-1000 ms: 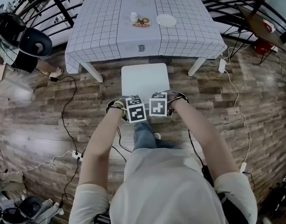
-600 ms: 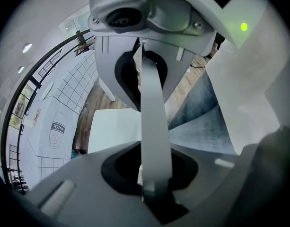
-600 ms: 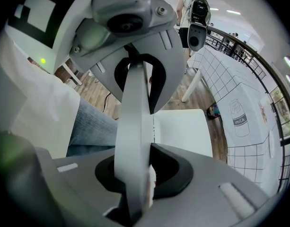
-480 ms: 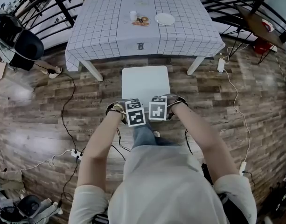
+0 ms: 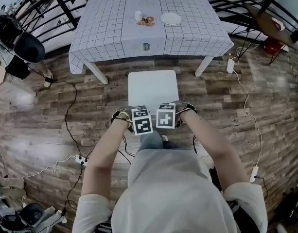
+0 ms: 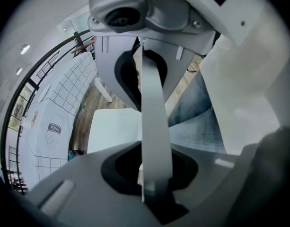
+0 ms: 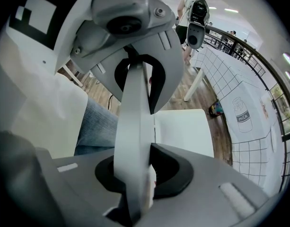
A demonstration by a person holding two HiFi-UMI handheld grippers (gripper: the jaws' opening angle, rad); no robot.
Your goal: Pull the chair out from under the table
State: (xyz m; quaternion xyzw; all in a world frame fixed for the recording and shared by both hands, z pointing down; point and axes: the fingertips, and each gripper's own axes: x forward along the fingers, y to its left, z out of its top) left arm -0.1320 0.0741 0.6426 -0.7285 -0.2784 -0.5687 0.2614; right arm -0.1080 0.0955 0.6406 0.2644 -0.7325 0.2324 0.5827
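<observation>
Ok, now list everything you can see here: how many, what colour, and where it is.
table: one, white checked cloth, top centre
chair: one, white, on the floor in front of the table
plate: one, white, on the table right of centre
cup: one, white, left of the plate
dish: one, brownish contents too small to tell, beside the cup
power strips: at least two, white, on the wood floor at right, with cables
railing: one, black, behind the table
forearms: two, bare, reaching to the chair
left gripper: one, grey, shut on the chair's back
right gripper: one, grey, shut on the chair's back
</observation>
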